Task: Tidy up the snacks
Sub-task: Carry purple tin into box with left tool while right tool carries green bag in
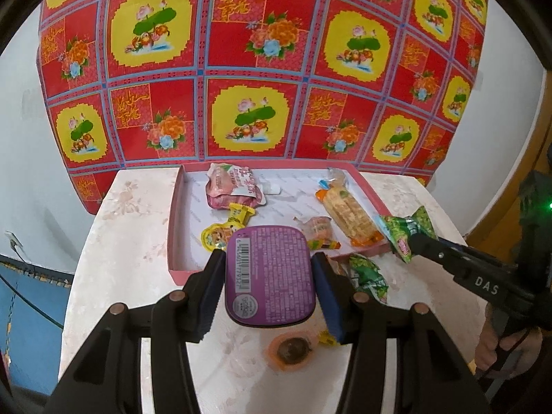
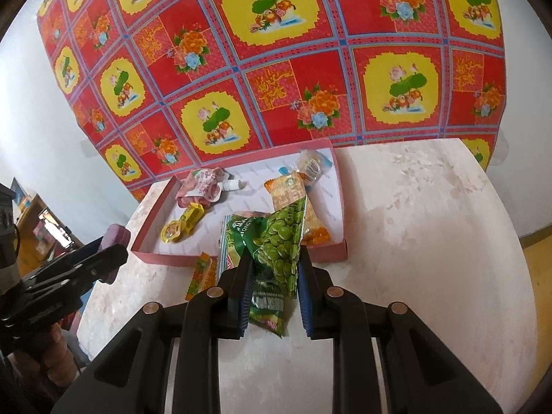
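Observation:
My left gripper (image 1: pixel 269 269) is shut on a purple flat snack box (image 1: pixel 270 276), held just above the near edge of the pink tray (image 1: pixel 176 207). My right gripper (image 2: pixel 274 265) is shut on a green pea packet (image 2: pixel 276 245), held over the tray's near right corner; the packet also shows in the left wrist view (image 1: pixel 407 234). The tray (image 2: pixel 151 224) holds a pink pouch (image 1: pixel 234 189), a yellow jelly pack (image 1: pixel 227 227), an orange cracker pack (image 1: pixel 348 214) and a small candy pack (image 1: pixel 317 229). Another green packet (image 1: pixel 369 276) lies on the table outside the tray.
The tray sits on a pale marble-patterned table (image 1: pixel 131 241) against a red and yellow floral cloth (image 1: pixel 248 69). An orange jelly cup (image 1: pixel 291 348) lies on the table under my left gripper. An orange wrapper (image 2: pixel 201 272) lies by the tray's near edge.

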`<state>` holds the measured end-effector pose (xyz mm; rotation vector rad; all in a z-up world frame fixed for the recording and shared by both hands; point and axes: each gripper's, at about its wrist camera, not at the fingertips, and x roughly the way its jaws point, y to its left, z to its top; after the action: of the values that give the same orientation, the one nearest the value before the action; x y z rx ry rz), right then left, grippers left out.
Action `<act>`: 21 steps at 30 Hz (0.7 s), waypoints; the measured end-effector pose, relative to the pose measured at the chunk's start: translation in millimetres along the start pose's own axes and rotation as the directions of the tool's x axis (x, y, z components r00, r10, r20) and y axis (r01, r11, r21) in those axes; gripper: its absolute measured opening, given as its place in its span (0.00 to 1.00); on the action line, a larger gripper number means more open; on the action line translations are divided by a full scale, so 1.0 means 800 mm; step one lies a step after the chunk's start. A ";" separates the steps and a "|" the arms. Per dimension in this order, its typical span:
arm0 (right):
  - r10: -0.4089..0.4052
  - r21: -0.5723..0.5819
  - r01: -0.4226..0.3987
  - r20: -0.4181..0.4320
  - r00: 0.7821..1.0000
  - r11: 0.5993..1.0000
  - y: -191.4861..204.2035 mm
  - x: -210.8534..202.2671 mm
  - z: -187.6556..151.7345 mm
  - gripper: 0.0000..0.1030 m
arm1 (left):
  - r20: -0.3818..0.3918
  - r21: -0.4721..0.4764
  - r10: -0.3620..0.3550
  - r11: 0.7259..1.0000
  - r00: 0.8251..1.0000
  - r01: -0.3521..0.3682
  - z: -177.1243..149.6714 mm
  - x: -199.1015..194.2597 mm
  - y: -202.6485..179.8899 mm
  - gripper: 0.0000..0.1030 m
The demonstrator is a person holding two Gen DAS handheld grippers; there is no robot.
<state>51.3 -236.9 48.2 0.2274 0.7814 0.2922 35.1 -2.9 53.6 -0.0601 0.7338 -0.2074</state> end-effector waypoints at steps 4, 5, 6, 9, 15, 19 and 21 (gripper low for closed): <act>0.007 0.001 -0.007 0.008 1.000 1.000 -0.001 0.005 0.007 0.23 | -0.004 0.004 0.006 1.000 1.000 -0.006 0.009 0.011 0.002 0.52; 0.007 0.000 -0.007 0.009 1.000 1.000 -0.001 0.006 0.009 0.23 | -0.003 0.007 0.010 1.000 1.000 -0.010 0.012 0.014 0.002 0.52; 0.006 -0.001 -0.006 0.010 1.000 1.000 -0.001 0.008 0.011 0.23 | -0.003 0.008 0.012 1.000 1.000 -0.012 0.014 0.016 0.001 0.52; 0.009 -0.005 -0.009 0.006 1.000 1.000 -0.001 0.015 0.017 0.23 | -0.008 0.005 0.016 1.000 1.000 -0.016 0.021 0.026 0.003 0.52; 0.018 -0.020 -0.018 0.000 1.000 1.000 0.005 0.032 0.030 0.23 | -0.024 0.001 0.016 1.000 1.000 -0.016 0.029 0.048 0.007 0.52; 0.025 -0.039 -0.025 -0.005 1.000 0.999 0.010 0.044 0.042 0.23 | -0.034 -0.006 0.018 1.000 0.999 -0.018 0.035 0.065 0.010 0.52; 0.030 -0.045 -0.031 -0.009 0.999 0.999 0.013 0.052 0.047 0.23 | -0.038 -0.012 0.018 1.000 0.999 -0.019 0.036 0.072 0.012 0.52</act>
<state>104.5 -216.9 50.2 0.1963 0.7793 0.3394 98.0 -6.3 35.9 -0.0610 0.7733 -0.1869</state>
